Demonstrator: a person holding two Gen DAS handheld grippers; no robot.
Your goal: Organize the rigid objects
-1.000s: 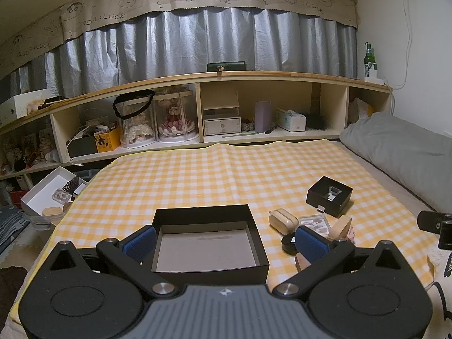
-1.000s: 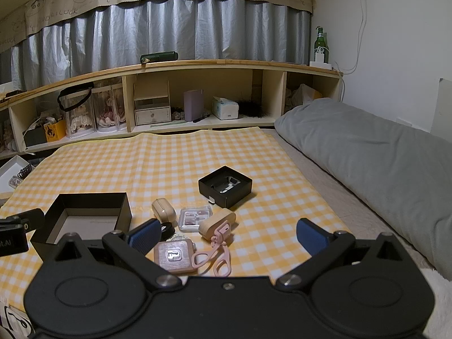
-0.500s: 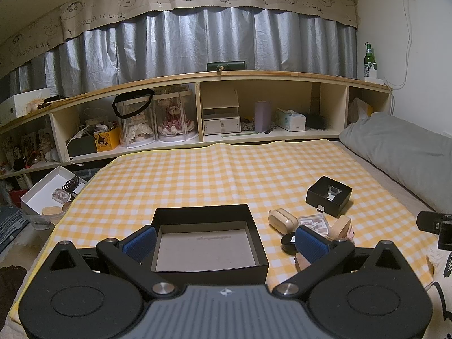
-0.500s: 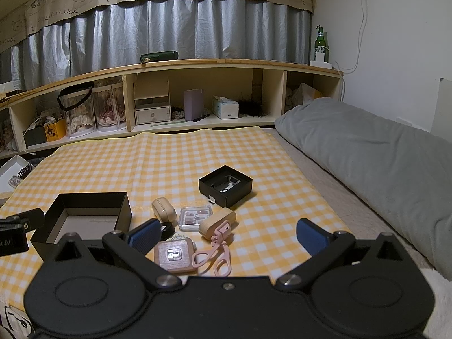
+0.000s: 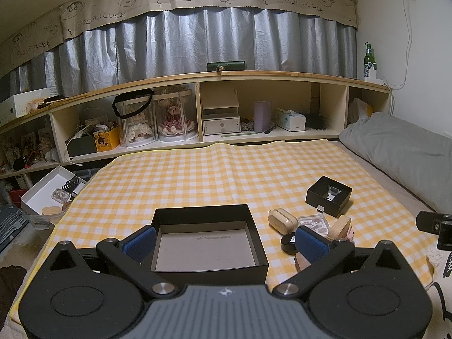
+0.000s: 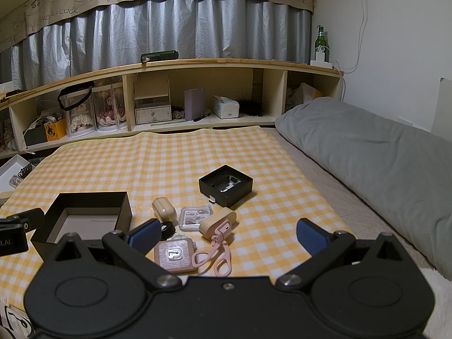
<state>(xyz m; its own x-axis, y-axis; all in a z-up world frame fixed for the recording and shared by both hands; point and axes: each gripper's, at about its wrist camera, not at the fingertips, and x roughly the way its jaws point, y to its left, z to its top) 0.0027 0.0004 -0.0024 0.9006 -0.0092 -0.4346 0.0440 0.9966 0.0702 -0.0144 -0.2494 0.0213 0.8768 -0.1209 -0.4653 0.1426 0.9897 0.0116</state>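
My left gripper (image 5: 224, 240) hangs low over the near edge of the yellow checked cloth (image 5: 226, 169), its jaws spread wide and holding nothing; the large black box (image 5: 209, 240) sits between the two blue pads, open and with only its grey floor showing; my right gripper (image 6: 226, 238) is likewise released and empty, with the small items just ahead of its left finger; nearest me lies a square pink case (image 6: 175, 255) touching the pink eyelash curler (image 6: 216, 251); just beyond are a tan wooden case (image 6: 217, 221), a clear plastic case (image 6: 195, 217), a beige earbud case (image 6: 163, 208) and a small black round tin (image 6: 166, 229); farther right, a small black box (image 6: 226, 185) stands apart from them; a grey pillow (image 6: 381, 155) lies along the right side.
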